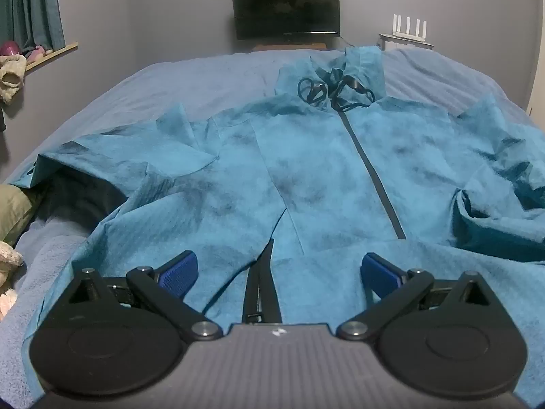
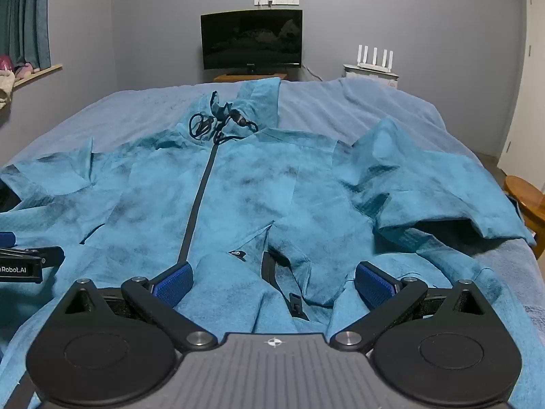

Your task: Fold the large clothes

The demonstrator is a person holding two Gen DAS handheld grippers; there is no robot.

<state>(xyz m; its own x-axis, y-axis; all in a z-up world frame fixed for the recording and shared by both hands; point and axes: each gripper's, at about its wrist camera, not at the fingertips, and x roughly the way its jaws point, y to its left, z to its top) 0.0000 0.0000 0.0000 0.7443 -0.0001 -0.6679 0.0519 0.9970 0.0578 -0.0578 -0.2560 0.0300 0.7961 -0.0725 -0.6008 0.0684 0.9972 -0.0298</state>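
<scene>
The jacket [image 1: 306, 170] lies front-up across the bed [image 1: 170, 81], hood end toward the far wall, its dark zipper [image 1: 371, 170] running down the chest toward you. Black drawstrings [image 1: 327, 93] lie tangled at the collar. Both sleeves spread out to the sides, rumpled, and the hem nearest you is bunched into folds with a dark opening [image 1: 262, 283] showing between the layers.

Your left claw [image 1: 279, 272] sits low over the near hem with its blue pads [image 1: 178, 274] spread wide and nothing between them but loose fabric below. Your right claw [image 2: 274, 281] is just as wide open over the hem to the right of the zipper, holding nothing; a small black tab [image 2: 294, 301] lies on the cloth between its fingers. From the right wrist view, part of the left claw shows at the left edge, near the jacket's hem.

Beyond the bed stand a dark monitor [image 2: 251, 39], a white router [image 2: 374, 57] on a small cabinet, and curtains [image 2: 25, 17] at the left. A wooden stool [image 2: 526, 197] stands beside the bed on the right.
</scene>
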